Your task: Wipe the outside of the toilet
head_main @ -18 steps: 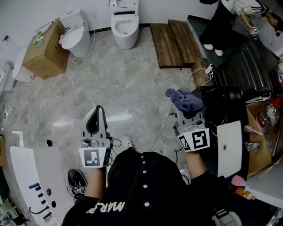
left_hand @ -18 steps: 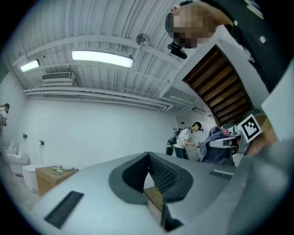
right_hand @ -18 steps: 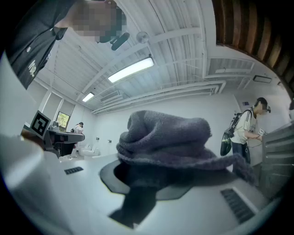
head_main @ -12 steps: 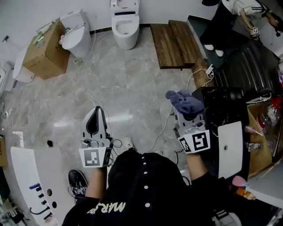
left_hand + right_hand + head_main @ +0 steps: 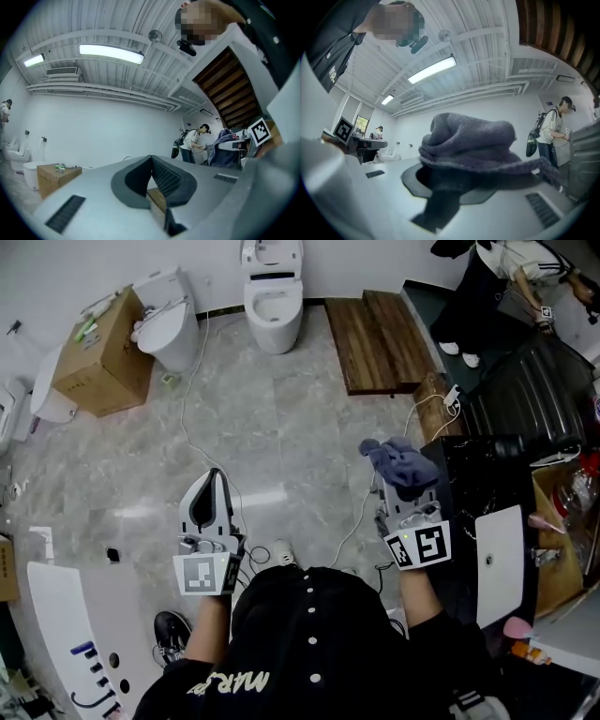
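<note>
A white toilet (image 5: 274,298) stands against the far wall at the top middle of the head view, well ahead of both grippers. My right gripper (image 5: 400,472) is shut on a bunched grey-blue cloth (image 5: 397,459) that sticks out past its tips; in the right gripper view the cloth (image 5: 471,143) fills the middle. My left gripper (image 5: 210,491) is held level over the floor at lower left, its jaws shut with nothing between them, as the left gripper view (image 5: 152,180) also shows.
A second toilet (image 5: 169,326) and a cardboard box (image 5: 95,357) sit at the far left. Wooden steps (image 5: 379,337) lie at the far right. A white cable (image 5: 192,427) runs across the marble floor. Black equipment (image 5: 511,409) and a standing person (image 5: 487,287) occupy the right side.
The head view has moved forward a little, and the toilet and floor shifted down and right. Both grippers keep their hold and spacing.
</note>
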### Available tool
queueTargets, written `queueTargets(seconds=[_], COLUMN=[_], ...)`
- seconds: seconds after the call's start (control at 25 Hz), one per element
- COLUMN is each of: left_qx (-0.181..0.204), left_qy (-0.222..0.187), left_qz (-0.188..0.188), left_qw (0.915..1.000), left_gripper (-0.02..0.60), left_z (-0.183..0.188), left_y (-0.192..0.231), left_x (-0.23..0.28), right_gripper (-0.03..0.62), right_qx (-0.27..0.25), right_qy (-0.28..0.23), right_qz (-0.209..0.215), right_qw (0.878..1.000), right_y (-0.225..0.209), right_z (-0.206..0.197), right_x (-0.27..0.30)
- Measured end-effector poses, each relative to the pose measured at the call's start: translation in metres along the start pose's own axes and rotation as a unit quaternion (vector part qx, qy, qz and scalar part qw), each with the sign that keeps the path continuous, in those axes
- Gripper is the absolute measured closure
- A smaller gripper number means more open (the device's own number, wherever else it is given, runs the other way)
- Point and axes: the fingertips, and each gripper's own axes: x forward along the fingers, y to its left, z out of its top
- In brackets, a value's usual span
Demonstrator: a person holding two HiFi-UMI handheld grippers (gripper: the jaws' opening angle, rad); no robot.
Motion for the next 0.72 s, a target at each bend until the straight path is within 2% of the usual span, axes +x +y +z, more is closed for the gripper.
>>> queueTargets(seconds=[0.28, 0.48, 0.6, 0.72], left_qx=[-0.002, -0.010, -0.016, -0.020], left_qy=[-0.002, 0.002, 0.004, 0.010], left_qz=[-0.020, -0.020, -0.016, -0.010], left_qw=[0.9998, 0.9997, 0.9997, 0.9997], left_gripper=[0.575, 0.575, 0.575, 0.575], left_z=[-0.003, -0.007, -0.010, -0.015], left_y=[0.043, 0.070, 0.082, 0.090], left_x=[0.014, 0.018, 0.024, 0.031], right_gripper=[0.493, 0.493, 0.494, 0.494], right_qx=[0.005, -0.003, -0.006, 0.002], right_qy=[-0.007, -0.002, 0.010, 0.017], right_qz=[-0.015, -0.012, -0.011, -0.027], right_qw=[1.000, 1.000, 1.000, 0.999], right_y=[0.025, 0.044, 0.045, 0.036], right_z=[-0.006, -0.007, -0.011, -0.018], right_x=[0.037, 0.056, 0.069, 0.082])
